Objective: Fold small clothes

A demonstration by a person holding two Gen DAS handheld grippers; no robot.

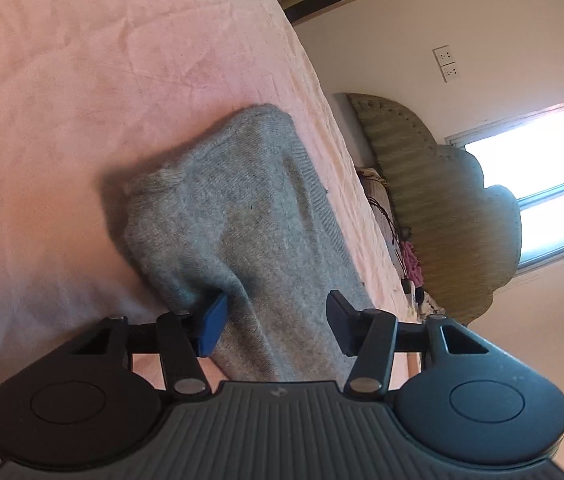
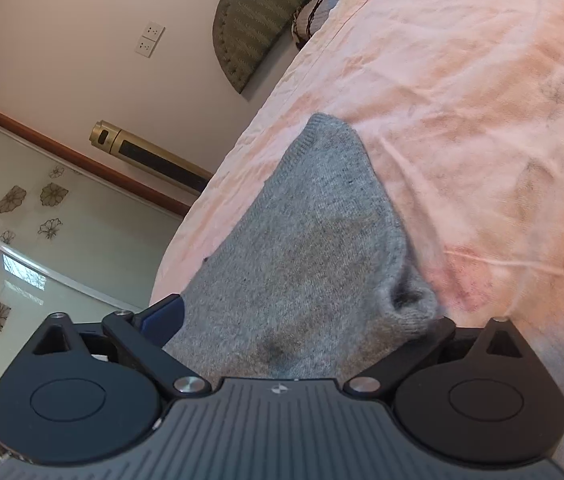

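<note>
We have a grey knitted garment [image 1: 242, 216] lying on the bed [image 1: 82, 80], on its pink sheet, close to the bed's edge. Both views show it folded over, with a ribbed hem along the edge side and a rolled fold at the inner side.

Our left gripper [image 1: 278, 322] has its jaws spread wide apart. The garment runs between them; the blue pad [image 1: 212, 328] touches a raised fold of the knit, while the dark pad [image 1: 342, 326] sits over the cloth without pinching it.

Our right gripper [image 2: 298, 328] also has its jaws released and wide. The garment fills the gap between them, and the rolled fold rests against the dark finger [image 2: 438, 332]; the blue finger [image 2: 162, 318] lies at the cloth's other edge.

Beyond the bed stand a headboard [image 1: 434, 208], a window [image 1: 542, 184], wall sockets [image 2: 149, 40] and a gold tower unit [image 2: 150, 156].
</note>
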